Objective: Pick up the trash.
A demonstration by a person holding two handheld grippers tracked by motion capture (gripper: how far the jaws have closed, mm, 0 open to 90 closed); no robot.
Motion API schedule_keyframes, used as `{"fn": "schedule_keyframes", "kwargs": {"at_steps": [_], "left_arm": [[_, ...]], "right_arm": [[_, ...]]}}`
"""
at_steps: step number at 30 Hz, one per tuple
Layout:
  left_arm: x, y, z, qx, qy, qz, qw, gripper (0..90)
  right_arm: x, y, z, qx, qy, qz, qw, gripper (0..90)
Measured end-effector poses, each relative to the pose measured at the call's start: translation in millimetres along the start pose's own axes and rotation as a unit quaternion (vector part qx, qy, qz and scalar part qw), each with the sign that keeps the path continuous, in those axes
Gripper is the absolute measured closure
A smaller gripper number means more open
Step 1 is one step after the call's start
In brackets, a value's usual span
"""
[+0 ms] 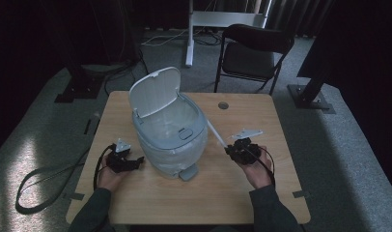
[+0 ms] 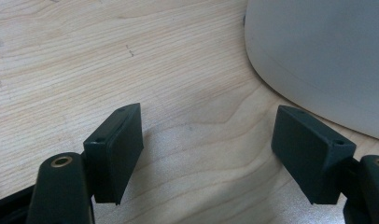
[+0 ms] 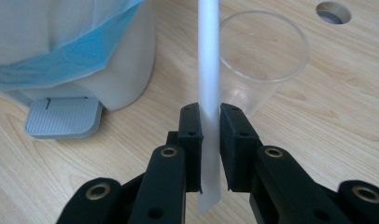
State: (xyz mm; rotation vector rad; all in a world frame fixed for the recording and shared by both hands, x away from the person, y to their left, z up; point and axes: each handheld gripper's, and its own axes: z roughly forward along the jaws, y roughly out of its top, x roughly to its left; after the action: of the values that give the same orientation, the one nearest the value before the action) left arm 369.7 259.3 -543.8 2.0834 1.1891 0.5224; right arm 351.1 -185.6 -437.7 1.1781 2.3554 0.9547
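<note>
Right hand-held gripper (image 3: 210,122) clenched on white straw (image 3: 209,70), right of open bin (image 1: 169,129) | left hand-held gripper (image 2: 208,154) released, idle near bin | straw to be carried tip-first over rim, kept clear of cup (image 3: 262,56)

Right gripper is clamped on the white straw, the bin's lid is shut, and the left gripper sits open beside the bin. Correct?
Not quite: the bin's lid stands open, as the high view shows. The rest holds: the right gripper is clamped on the white straw, and the left gripper sits open beside the bin.
</note>
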Motion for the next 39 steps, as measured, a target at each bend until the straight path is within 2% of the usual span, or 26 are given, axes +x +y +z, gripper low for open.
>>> {"fn": "schedule_keyframes", "kwargs": {"at_steps": [22,31,36,39], "left_arm": [[0.0,0.0,0.0,0.000,0.000,0.000,1.0000,25.2],[0.0,0.0,0.0,0.000,0.000,0.000,1.0000,25.2],[0.0,0.0,0.0,0.000,0.000,0.000,1.0000,25.2],[0.0,0.0,0.0,0.000,0.000,0.000,1.0000,25.2]], "right_arm": [[-3.8,9.0,-25.8,-0.035,-0.017,-0.004,0.9992,79.0],[-3.3,9.4,-41.3,-0.053,-0.024,-0.003,0.9983,79.0],[-0.6,11.9,-49.6,-0.063,-0.025,-0.007,0.9977,79.1],[5.8,15.5,-56.9,-0.073,-0.025,-0.018,0.9968,79.0]]}}
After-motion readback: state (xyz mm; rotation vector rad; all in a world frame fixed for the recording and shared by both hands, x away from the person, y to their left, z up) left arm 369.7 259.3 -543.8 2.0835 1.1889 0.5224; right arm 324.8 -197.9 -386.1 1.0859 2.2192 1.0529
